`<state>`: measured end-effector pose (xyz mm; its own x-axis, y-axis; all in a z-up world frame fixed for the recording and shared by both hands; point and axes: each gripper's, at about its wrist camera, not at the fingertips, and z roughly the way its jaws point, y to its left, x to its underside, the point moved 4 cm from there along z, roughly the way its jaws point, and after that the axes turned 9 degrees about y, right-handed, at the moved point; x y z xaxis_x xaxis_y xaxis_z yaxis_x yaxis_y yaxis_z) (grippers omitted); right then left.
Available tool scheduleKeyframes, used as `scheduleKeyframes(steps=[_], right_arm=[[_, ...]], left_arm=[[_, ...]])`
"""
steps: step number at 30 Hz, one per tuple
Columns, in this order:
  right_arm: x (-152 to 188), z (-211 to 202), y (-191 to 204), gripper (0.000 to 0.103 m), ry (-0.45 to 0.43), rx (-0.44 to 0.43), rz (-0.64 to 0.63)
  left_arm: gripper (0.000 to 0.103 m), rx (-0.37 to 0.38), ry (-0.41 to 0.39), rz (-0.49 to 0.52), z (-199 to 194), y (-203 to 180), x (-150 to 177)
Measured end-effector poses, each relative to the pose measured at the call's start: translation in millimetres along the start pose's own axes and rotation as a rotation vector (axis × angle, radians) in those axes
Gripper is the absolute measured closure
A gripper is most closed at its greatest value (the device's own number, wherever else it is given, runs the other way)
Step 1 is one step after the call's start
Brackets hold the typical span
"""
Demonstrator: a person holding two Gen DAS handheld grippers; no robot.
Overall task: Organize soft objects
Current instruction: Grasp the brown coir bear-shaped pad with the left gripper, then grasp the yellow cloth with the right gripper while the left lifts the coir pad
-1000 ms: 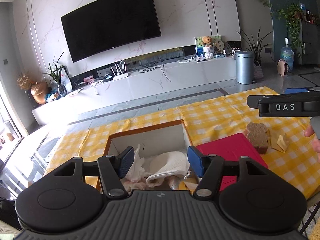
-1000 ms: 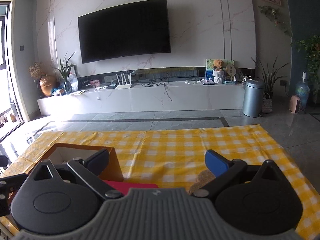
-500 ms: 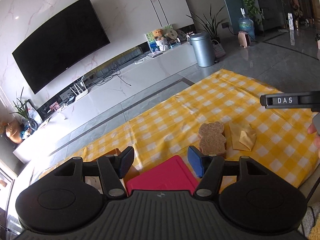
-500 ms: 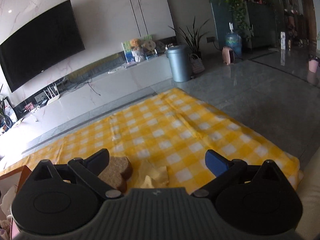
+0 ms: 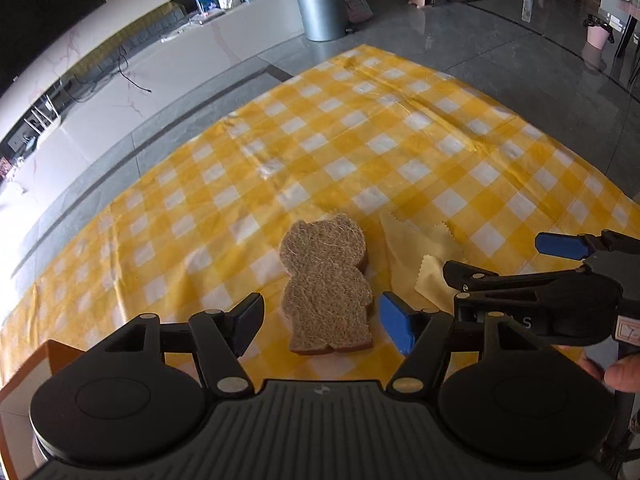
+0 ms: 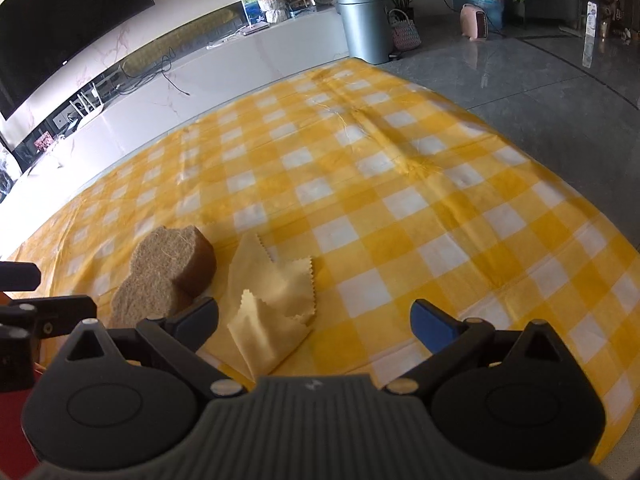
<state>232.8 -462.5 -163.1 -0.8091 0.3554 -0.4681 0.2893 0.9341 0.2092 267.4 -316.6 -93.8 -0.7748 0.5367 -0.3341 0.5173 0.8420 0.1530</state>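
Observation:
A brown bear-shaped sponge (image 5: pixel 326 288) lies flat on the yellow checked tablecloth (image 5: pixel 360 140). My left gripper (image 5: pixel 320 322) is open, its fingers either side of the sponge's near end, just above the cloth. A crumpled yellow cloth (image 5: pixel 424 256) lies right of the sponge. My right gripper (image 6: pixel 314 322) is open over the near part of the yellow cloth (image 6: pixel 272 300), with the sponge (image 6: pixel 168 272) to its left. The right gripper also shows in the left wrist view (image 5: pixel 516 256), at the right edge.
A wooden box corner (image 5: pixel 52 356) shows at the lower left. A red edge (image 6: pixel 16 420) shows at the lower left of the right wrist view. Beyond the table are grey floor, a white TV bench (image 6: pixel 200 72) and a grey bin (image 6: pixel 364 28).
Both grippers swung right and tilted down, away from the wooden box and red mat. The left gripper now straddles the bear sponge; the right hovers over the yellow cloth. Both stayed open.

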Motion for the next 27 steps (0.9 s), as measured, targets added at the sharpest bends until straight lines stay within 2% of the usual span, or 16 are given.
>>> scheduleKeyframes(steps=[2, 5, 8, 9, 11, 14, 18, 22, 23, 24, 27], right_arm=[[-1.5, 2.0, 2.6, 0.004, -0.005, 0.032, -0.012], [0.1, 7.6, 2.2, 0.003, 0.011, 0.115, -0.029], [1.7, 10.6, -1.3, 0.003, 0.034, 0.102, -0.028], [1.7, 10.4, -2.1, 0.003, 0.034, 0.098, -0.021], [0.5, 9.2, -3.6, 0.003, 0.027, 0.103, -0.009], [-1.3, 9.2, -4.0, 0.003, 0.028, 0.1, 0.003], [-0.8, 11.5, -0.9, 0.003, 0.043, 0.104, -0.014], [-0.5, 14.1, 0.0, 0.003, 0.05, 0.114, -0.031], [-0.6, 14.6, 0.0, 0.003, 0.049, 0.112, -0.029], [-0.5, 15.3, 0.2, 0.003, 0.051, 0.105, -0.029], [-0.3, 16.9, 2.3, 0.003, 0.052, 0.096, -0.039]], left_arm=[[0.025, 0.014, 0.036, -0.007, 18.8, 1.5, -6.3], [0.024, -0.005, 0.107, -0.041, 42.9, 5.3, -12.5], [0.023, 0.021, 0.133, -0.069, 55.6, 10.1, -15.6], [0.017, 0.035, 0.142, -0.086, 59.4, 12.7, -16.6], [0.014, 0.071, 0.143, -0.134, 63.1, 18.1, -18.6], [0.013, 0.12, 0.149, -0.169, 68.4, 20.7, -22.6], [0.009, 0.107, 0.136, -0.12, 77.4, 14.7, -26.2], [0.006, 0.07, 0.204, -0.09, 98.2, 8.4, -21.9], [0.007, 0.076, 0.191, -0.102, 98.1, 9.9, -21.6], [0.014, 0.094, 0.196, -0.107, 98.1, 10.9, -21.8], [0.016, 0.113, 0.211, -0.138, 96.2, 15.3, -21.1]])
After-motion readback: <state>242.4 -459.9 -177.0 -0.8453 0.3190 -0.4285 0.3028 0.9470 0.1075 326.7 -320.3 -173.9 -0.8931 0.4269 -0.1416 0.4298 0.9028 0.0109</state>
